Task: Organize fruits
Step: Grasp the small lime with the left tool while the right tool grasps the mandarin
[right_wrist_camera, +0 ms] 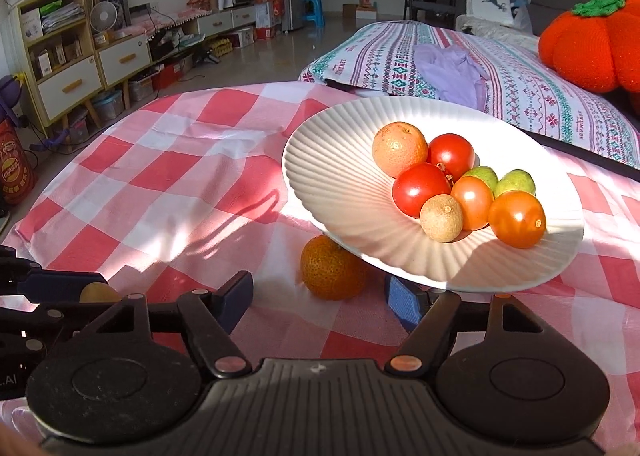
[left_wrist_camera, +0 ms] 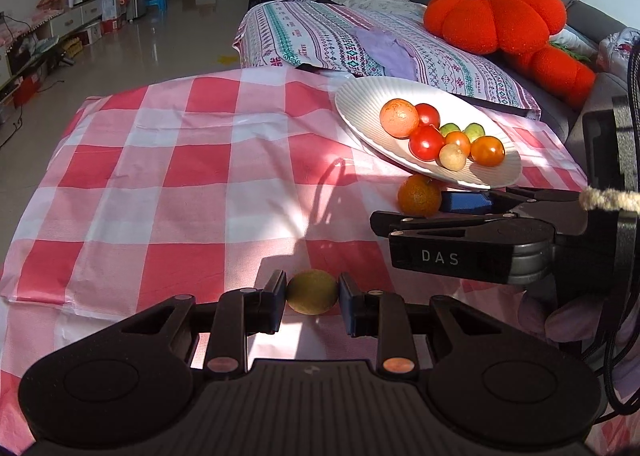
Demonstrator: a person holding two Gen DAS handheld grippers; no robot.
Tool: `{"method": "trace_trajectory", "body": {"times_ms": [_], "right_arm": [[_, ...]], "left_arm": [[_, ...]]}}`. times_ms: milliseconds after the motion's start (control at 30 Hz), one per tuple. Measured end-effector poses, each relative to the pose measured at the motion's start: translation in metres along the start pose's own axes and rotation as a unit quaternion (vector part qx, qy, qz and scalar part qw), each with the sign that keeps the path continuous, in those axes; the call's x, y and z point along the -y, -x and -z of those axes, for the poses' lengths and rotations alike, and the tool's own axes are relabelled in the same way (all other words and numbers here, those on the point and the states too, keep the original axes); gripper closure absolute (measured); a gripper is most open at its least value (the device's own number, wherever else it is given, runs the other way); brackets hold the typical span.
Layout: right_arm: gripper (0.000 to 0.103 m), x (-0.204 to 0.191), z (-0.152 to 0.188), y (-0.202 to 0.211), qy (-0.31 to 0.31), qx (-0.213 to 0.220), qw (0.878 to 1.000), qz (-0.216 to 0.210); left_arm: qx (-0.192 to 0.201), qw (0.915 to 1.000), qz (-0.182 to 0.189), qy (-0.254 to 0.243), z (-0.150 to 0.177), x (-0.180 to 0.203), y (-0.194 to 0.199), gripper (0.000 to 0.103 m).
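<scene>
A small round yellow-green fruit (left_wrist_camera: 312, 292) is clamped between the blue pads of the left gripper (left_wrist_camera: 312, 298), low over a red-and-white checked tablecloth (left_wrist_camera: 180, 160); in the right wrist view the same fruit is glimpsed at the far left edge (right_wrist_camera: 96, 292) between those fingers. The right gripper (right_wrist_camera: 320, 296) is seen with its jaws apart, nothing being pressed by its pads. A rough-skinned orange citrus fruit (right_wrist_camera: 332, 272) is seen lying on the cloth just ahead of the gap between the right gripper's fingers, closer to the right-hand pad and partly tucked under the rim of a white ribbed plate (right_wrist_camera: 340, 160). In the left wrist view that citrus fruit (left_wrist_camera: 419, 195) is shown just beside the tip of the right gripper (left_wrist_camera: 448, 212), which reaches in from the right; whether it is touched cannot be told. On the plate, a pale orange round fruit (right_wrist_camera: 399, 149), two red cherry tomatoes (right_wrist_camera: 420, 189), two orange cherry tomatoes (right_wrist_camera: 517, 218), two green fruits (right_wrist_camera: 516, 182) and a beige longan-like fruit (right_wrist_camera: 441, 218) are clustered together. A patterned striped cushion (right_wrist_camera: 520, 96) and an orange knitted pumpkin pillow (left_wrist_camera: 496, 12) are seen beyond the plate.
</scene>
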State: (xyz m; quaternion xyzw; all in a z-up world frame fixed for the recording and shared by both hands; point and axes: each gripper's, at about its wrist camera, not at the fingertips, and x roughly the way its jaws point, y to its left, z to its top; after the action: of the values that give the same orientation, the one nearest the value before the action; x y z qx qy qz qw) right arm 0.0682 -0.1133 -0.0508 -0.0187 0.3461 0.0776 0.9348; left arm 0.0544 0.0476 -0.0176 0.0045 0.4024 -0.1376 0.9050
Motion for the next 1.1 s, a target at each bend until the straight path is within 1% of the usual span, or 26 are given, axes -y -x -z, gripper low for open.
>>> {"method": "trace_trajectory", "body": {"times_ms": [67, 100, 133, 200, 333, 400, 567, 733, 833, 900, 1100], "right_arm": [[0.040, 0.000, -0.002, 0.000, -0.013, 0.000, 1.000, 0.009], [0.044, 0.000, -0.002, 0.000, -0.017, -0.001, 1.000, 0.011], [0.047, 0.000, -0.003, 0.000, -0.025, -0.002, 1.000, 0.014], [0.054, 0.002, -0.005, 0.001, -0.031, -0.007, 0.999, 0.011], [0.063, 0.003, -0.008, 0.001, -0.038, -0.017, 0.999, 0.010], [0.070, 0.006, -0.009, 0.002, -0.048, -0.021, 0.999, 0.004], [0.071, 0.010, -0.010, 0.004, -0.059, -0.028, 0.998, -0.013], [0.071, 0.010, -0.009, 0.007, -0.048, -0.035, 0.998, -0.020], [0.072, 0.010, -0.009, 0.010, -0.040, -0.043, 0.998, -0.018], [0.072, 0.009, -0.009, 0.012, -0.031, -0.055, 0.998, -0.007], [0.072, 0.016, -0.008, 0.019, -0.032, -0.077, 0.997, 0.002]], "left_arm": [[0.001, 1.0000, 0.002, 0.001, 0.000, 0.001, 0.001, 0.078], [0.002, 1.0000, 0.003, 0.000, 0.000, 0.001, 0.001, 0.078], [0.002, 1.0000, 0.004, -0.001, 0.000, 0.002, 0.002, 0.078], [0.002, 1.0000, 0.005, -0.003, 0.001, 0.002, 0.002, 0.078], [-0.001, 1.0000, 0.005, -0.002, 0.001, 0.002, 0.001, 0.078], [-0.001, 1.0000, 0.005, -0.002, 0.001, 0.002, 0.000, 0.078], [-0.002, 1.0000, 0.006, -0.005, 0.000, 0.004, 0.000, 0.078], [-0.003, 1.0000, 0.006, -0.006, 0.000, 0.003, -0.001, 0.078], [-0.002, 1.0000, 0.005, -0.007, 0.000, 0.003, 0.000, 0.078], [-0.002, 0.9999, 0.005, -0.011, 0.001, 0.004, 0.000, 0.078], [-0.009, 0.9998, 0.006, -0.016, 0.003, 0.008, -0.004, 0.078]]}}
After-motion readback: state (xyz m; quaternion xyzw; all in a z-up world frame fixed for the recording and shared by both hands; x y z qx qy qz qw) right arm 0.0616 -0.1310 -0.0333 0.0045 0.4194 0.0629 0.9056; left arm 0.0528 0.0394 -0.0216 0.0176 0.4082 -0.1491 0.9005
